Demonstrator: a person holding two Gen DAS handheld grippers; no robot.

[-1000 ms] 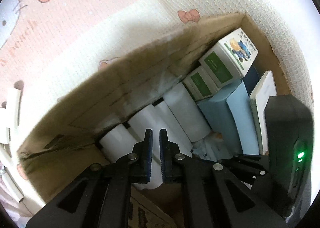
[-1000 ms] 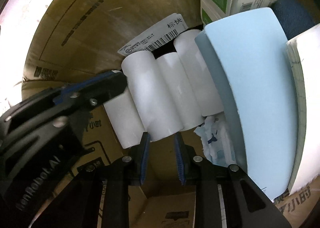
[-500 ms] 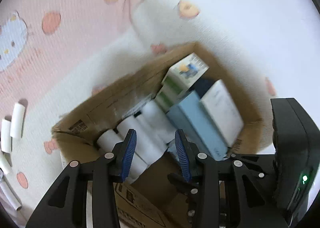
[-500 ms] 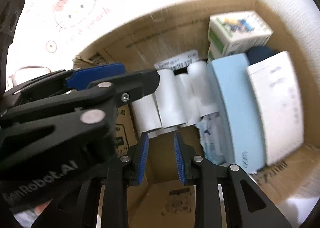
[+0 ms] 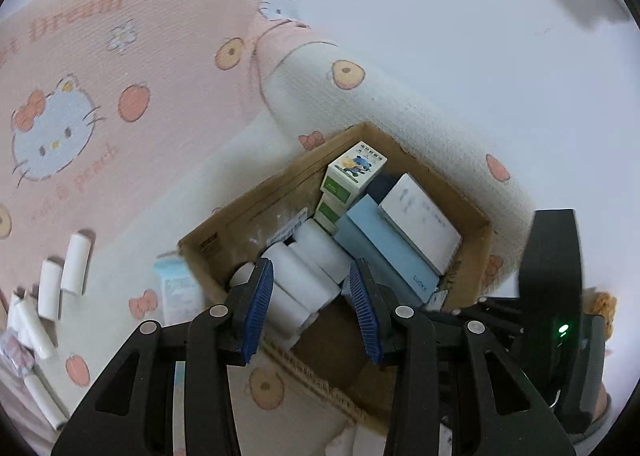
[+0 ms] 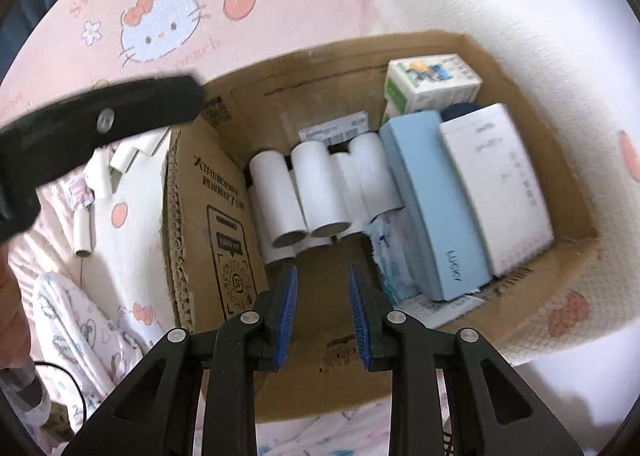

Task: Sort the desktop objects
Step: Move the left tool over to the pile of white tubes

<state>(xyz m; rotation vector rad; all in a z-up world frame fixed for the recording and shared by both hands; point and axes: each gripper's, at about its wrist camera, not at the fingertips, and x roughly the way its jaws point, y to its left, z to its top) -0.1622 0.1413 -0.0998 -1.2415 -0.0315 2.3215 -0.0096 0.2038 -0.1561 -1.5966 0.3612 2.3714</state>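
Note:
An open cardboard box (image 5: 472, 215) (image 6: 280, 95) sits on a pink cartoon blanket. Inside it, several white paper rolls (image 5: 320, 252) (image 6: 316, 183) lie side by side. Beside them are a light blue box (image 5: 384, 252) (image 6: 432, 199), a white box (image 5: 420, 215) (image 6: 496, 183) and a green-and-white cartoon carton (image 5: 354, 171) (image 6: 432, 83). My left gripper (image 5: 311, 268) hangs above the box, open and holding nothing. My right gripper (image 6: 322, 270) hovers over the box's near side, its pads a narrow gap apart with nothing between them.
More white rolls (image 5: 76, 264) (image 6: 104, 171) lie loose on the blanket left of the box. A pale blue tissue pack (image 5: 176, 292) lies by the box's left wall. The left gripper's arm (image 6: 100, 119) crosses the upper left of the right wrist view. A rolled cream blanket edge (image 5: 400, 107) borders the box.
The left gripper's jaws went from nearly shut, down among the rolls, to wide apart, and it rose out of the box. The right gripper also pulled back upward, its gap unchanged.

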